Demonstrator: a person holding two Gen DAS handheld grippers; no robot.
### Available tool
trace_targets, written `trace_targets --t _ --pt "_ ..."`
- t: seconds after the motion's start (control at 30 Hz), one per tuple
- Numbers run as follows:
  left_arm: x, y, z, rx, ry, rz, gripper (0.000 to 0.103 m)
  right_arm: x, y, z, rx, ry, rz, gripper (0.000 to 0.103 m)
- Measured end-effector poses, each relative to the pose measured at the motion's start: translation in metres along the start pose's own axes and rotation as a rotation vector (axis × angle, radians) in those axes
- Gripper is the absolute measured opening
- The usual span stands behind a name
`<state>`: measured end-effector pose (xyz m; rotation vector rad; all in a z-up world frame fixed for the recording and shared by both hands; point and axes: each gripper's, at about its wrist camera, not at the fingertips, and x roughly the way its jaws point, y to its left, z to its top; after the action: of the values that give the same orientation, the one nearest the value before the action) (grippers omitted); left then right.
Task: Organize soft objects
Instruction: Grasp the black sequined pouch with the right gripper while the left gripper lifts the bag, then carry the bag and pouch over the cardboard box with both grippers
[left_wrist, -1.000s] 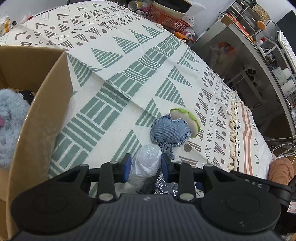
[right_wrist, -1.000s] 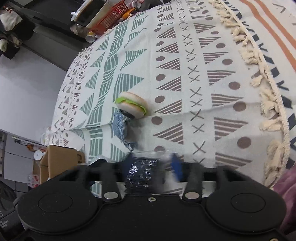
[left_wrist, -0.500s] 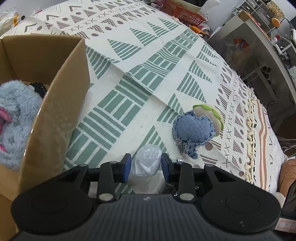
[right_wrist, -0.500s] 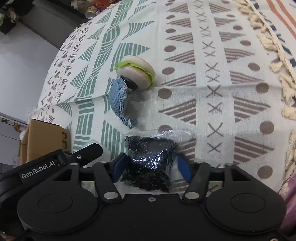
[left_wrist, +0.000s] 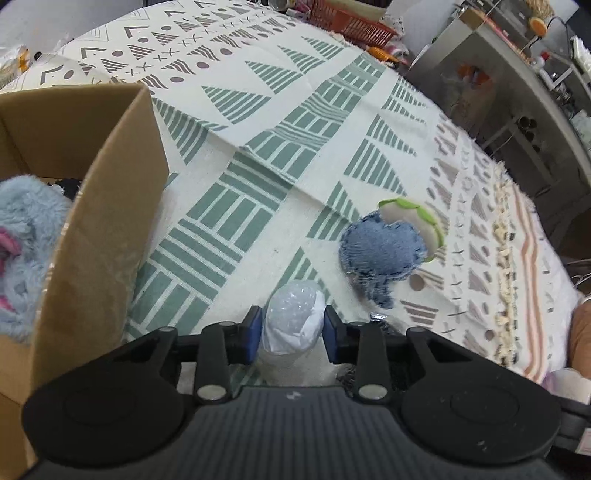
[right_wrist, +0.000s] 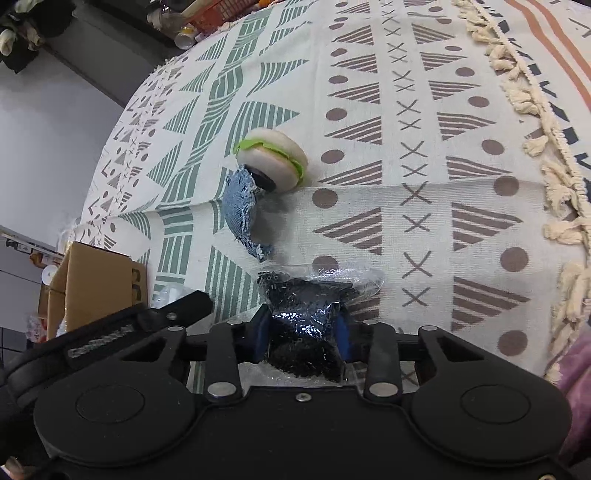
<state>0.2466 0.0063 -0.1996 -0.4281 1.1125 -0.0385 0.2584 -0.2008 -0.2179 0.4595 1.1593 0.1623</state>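
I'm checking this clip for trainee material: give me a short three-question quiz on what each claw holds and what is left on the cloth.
1. True or false: the left claw is shut on a white plastic-wrapped bundle.
2. What does the right claw grip?
A) the denim pouch
B) a clear bag of dark shiny material
C) the burger toy
3. Fill in: the fluffy blue plush lies inside the ____.

Key
1. True.
2. B: the dark bag sits between its pads, while the denim pouch and the burger toy lie on the patterned cloth, touching each other.
3. Cardboard box.
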Motion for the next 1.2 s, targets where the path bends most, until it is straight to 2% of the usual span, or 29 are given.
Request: trace_targets --t 0.43,1.2 --pt "-0.070 -0.016 -0.001 0.020 -0.111 -0.028 0.033 -0.039 0.003 -0.006 -0.016 -0.073 0.075 0.035" --pt "-0.149 0.033 0.001 -0.032 -0.214 -0.010 0.033 -0.091 0.054 -0.034 -0.140 -0.210 0.165 0.035"
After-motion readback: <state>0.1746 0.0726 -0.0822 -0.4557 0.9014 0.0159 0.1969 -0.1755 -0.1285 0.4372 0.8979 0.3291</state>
